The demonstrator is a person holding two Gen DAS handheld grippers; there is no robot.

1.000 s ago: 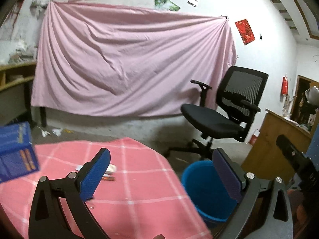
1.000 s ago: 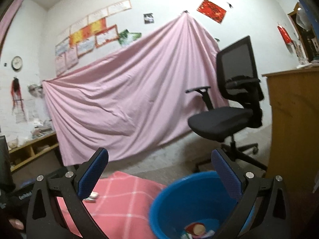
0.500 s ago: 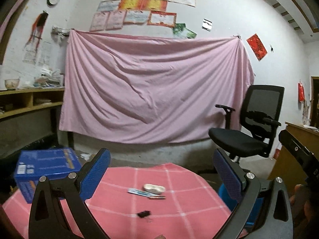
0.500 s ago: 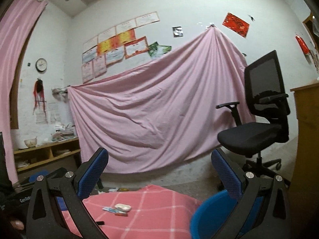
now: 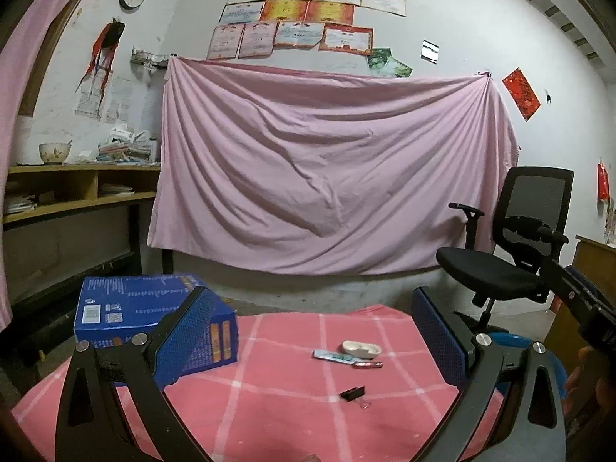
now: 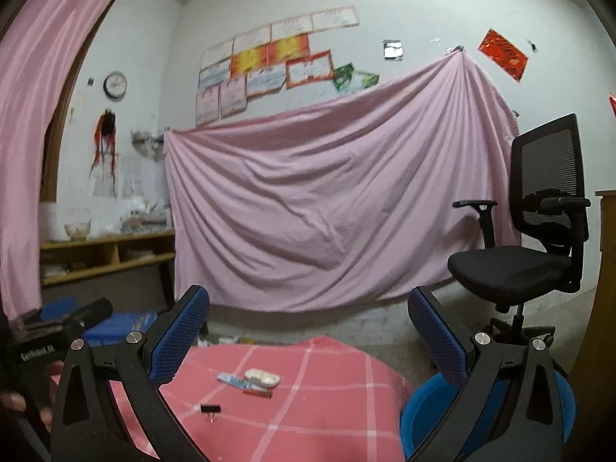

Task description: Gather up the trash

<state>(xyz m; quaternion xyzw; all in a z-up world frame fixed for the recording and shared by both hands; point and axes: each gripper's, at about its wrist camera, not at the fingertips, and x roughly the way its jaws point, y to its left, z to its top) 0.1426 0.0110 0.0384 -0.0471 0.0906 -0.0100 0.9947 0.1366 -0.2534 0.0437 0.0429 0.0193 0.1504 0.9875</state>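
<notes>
On the pink checked tablecloth (image 5: 277, 396) lie a white oval piece of trash (image 5: 361, 349), a light blue wrapper (image 5: 333, 356), a small red wrapper (image 5: 367, 364) and a black binder clip (image 5: 352, 392). My left gripper (image 5: 315, 342) hangs open above the cloth, short of these bits. The right wrist view shows the same white piece (image 6: 262, 377), blue wrapper (image 6: 233, 379), red wrapper (image 6: 258, 393) and clip (image 6: 210, 409). My right gripper (image 6: 308, 342) is open and holds nothing. A blue bin (image 6: 562, 392) stands to the right of the table, largely hidden behind the right finger.
A blue cardboard box (image 5: 127, 310) sits on the table's left side. A black office chair (image 5: 516, 246) stands at the right, a wooden desk (image 5: 595, 265) beyond it. Shelves (image 5: 77, 188) line the left wall. A pink sheet (image 5: 327, 169) hangs on the back wall.
Both grippers swung left and levelled, from over the blue bin to facing the table. The trash and the blue box came into fuller view. Both stayed open.
</notes>
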